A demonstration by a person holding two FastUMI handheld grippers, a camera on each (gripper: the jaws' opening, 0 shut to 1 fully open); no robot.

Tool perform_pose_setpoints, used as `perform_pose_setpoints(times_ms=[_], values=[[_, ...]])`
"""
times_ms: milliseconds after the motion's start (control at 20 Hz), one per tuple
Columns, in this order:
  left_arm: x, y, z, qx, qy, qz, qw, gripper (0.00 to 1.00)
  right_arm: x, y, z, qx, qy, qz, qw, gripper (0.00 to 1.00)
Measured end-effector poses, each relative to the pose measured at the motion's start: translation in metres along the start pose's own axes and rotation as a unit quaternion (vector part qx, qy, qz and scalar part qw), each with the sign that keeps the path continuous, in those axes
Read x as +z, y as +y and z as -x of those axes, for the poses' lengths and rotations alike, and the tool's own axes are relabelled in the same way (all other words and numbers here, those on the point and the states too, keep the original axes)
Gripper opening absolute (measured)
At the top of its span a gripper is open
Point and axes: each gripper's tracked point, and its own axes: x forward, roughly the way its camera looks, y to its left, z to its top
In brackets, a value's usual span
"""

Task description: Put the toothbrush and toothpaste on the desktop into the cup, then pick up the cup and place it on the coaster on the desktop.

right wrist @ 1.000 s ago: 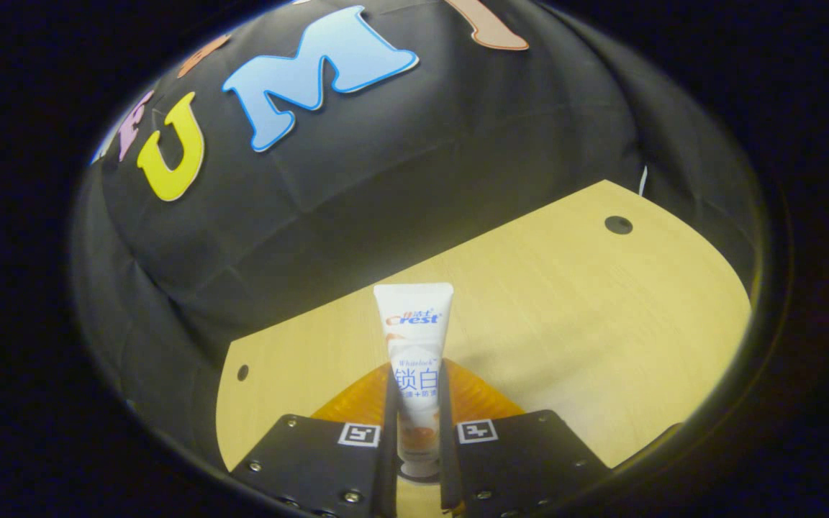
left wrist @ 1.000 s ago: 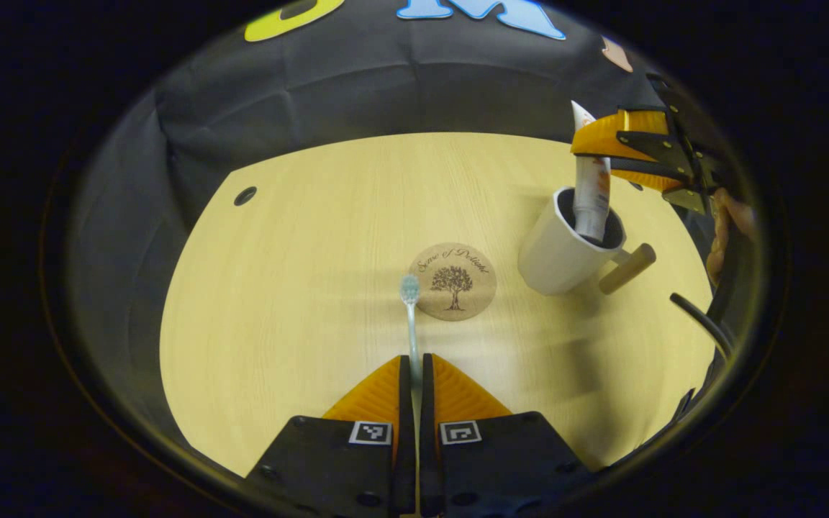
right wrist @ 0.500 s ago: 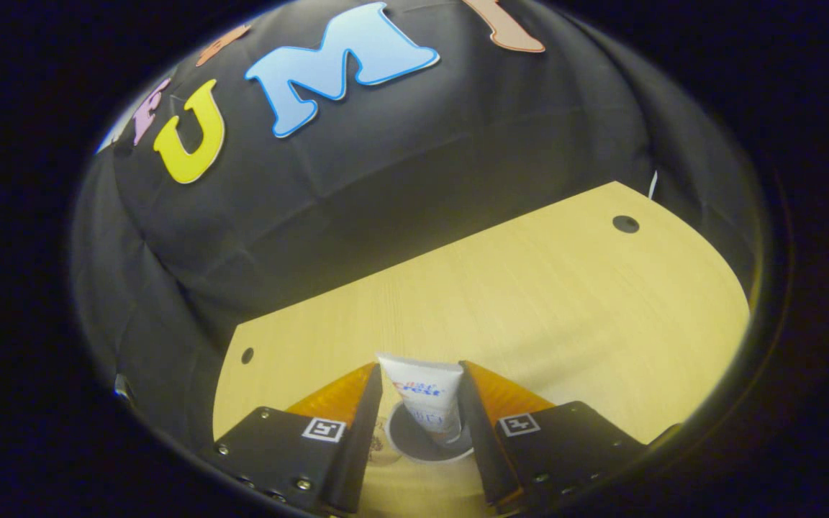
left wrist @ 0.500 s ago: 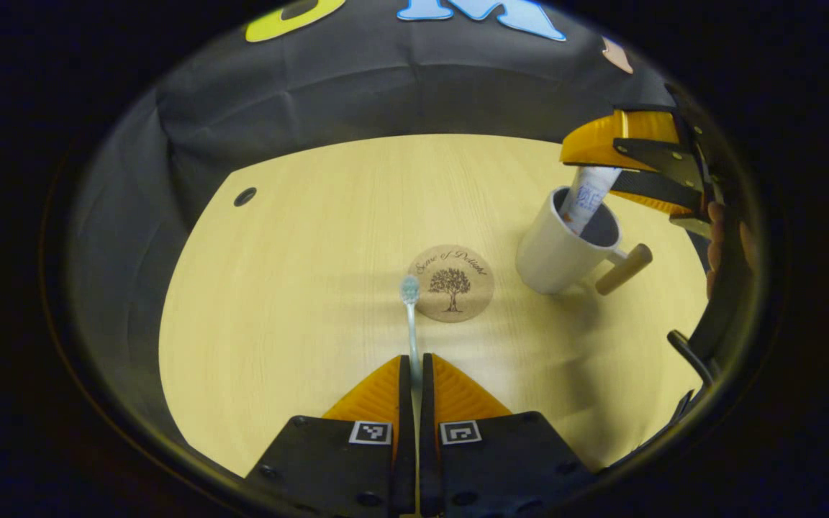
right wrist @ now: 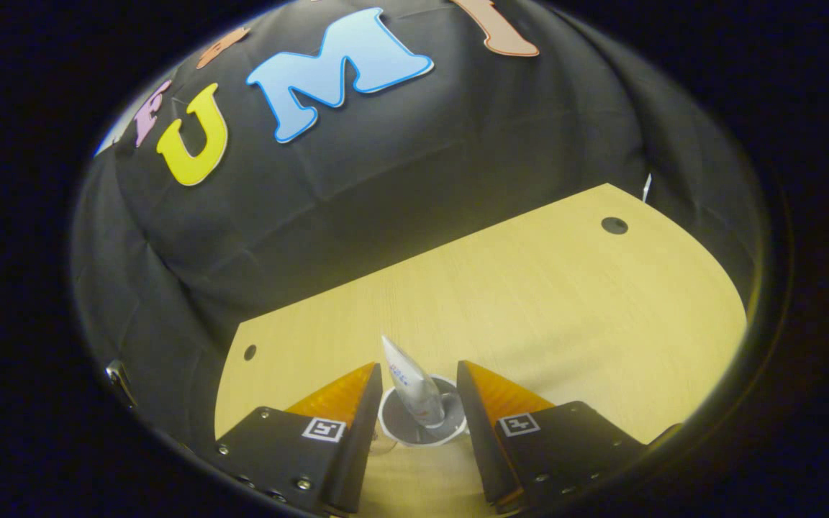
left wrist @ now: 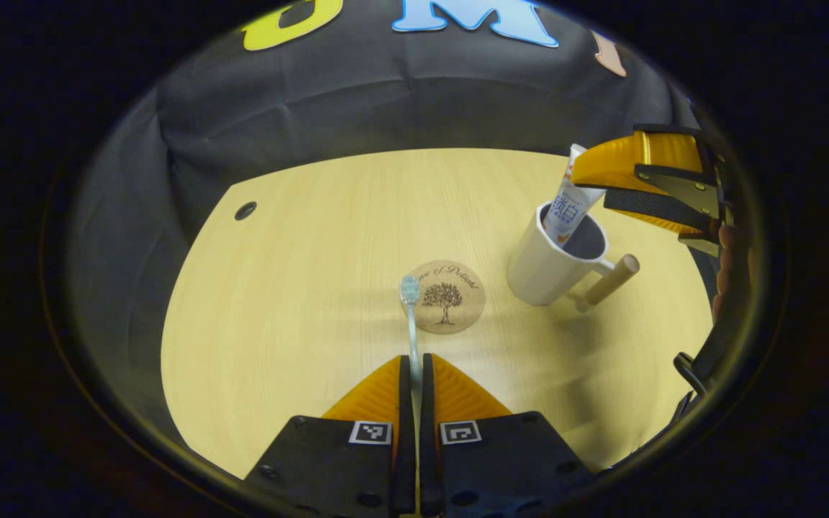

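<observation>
My left gripper (left wrist: pixel 412 363) is shut on the handle of a pale blue toothbrush (left wrist: pixel 410 316), whose head points forward beside the round cork coaster (left wrist: pixel 447 296). To the right stands the white cup (left wrist: pixel 547 262) with a wooden handle. The toothpaste tube (left wrist: pixel 568 205) leans inside it. My right gripper (left wrist: pixel 637 176) hovers open just above the cup's rim. In the right gripper view, that gripper (right wrist: pixel 414 374) stands open over the cup (right wrist: pixel 389 424), and the toothpaste (right wrist: pixel 409 385) sits loose in the gap between the fingers.
The light wooden desktop (left wrist: pixel 314 288) has a dark cable hole (left wrist: pixel 245 210) at the far left and another hole (right wrist: pixel 614 225) at the far right. Black cloth walls close the desk behind. A hand (left wrist: pixel 731 266) holds the right gripper.
The right gripper has opened and let go of the toothpaste, which dropped into the cup and leans there. The left gripper keeps its hold on the toothbrush, barely moved.
</observation>
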Motion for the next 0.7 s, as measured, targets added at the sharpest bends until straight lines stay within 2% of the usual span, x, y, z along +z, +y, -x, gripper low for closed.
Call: perform_pose_setpoints(times_ms=[400,700], values=[[0.027,-0.013,0.002,-0.008,-0.055,-0.036,0.998,0.11,-0.007,-0.023,0.032,-0.011,0.001,0.007,1.0,0.62],[0.06,-0.029,0.003,-0.014,-0.116,-0.086,0.989,0.11,-0.015,-0.054,0.048,-0.04,0.007,0.004,0.999,0.63]])
